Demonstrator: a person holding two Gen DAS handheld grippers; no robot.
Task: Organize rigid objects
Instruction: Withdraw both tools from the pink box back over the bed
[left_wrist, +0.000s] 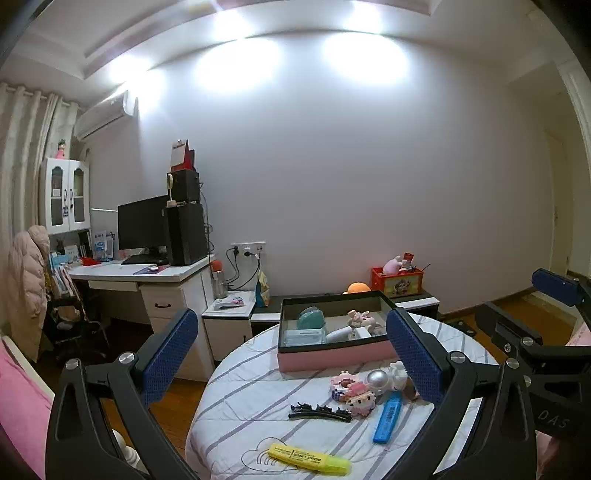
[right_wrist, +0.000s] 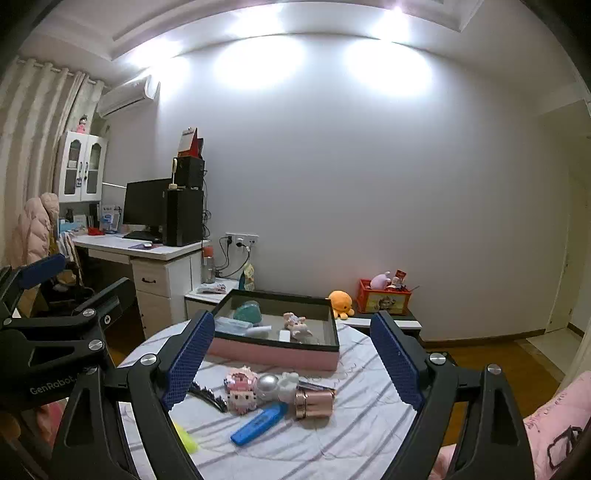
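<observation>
Small rigid objects lie on a round table (right_wrist: 354, 435) under a white grey-striped cloth: black toothed hair clips (left_wrist: 319, 411), yellow highlighter (left_wrist: 308, 458), pink brick figures (left_wrist: 351, 391), silver ball (left_wrist: 378, 379), blue highlighter (left_wrist: 387, 417), rose-gold cylinder (right_wrist: 314, 403). Behind them sits a pink black-rimmed box (right_wrist: 275, 354). Left gripper (left_wrist: 291, 354) and right gripper (right_wrist: 291, 360) fingers gape, empty.
</observation>
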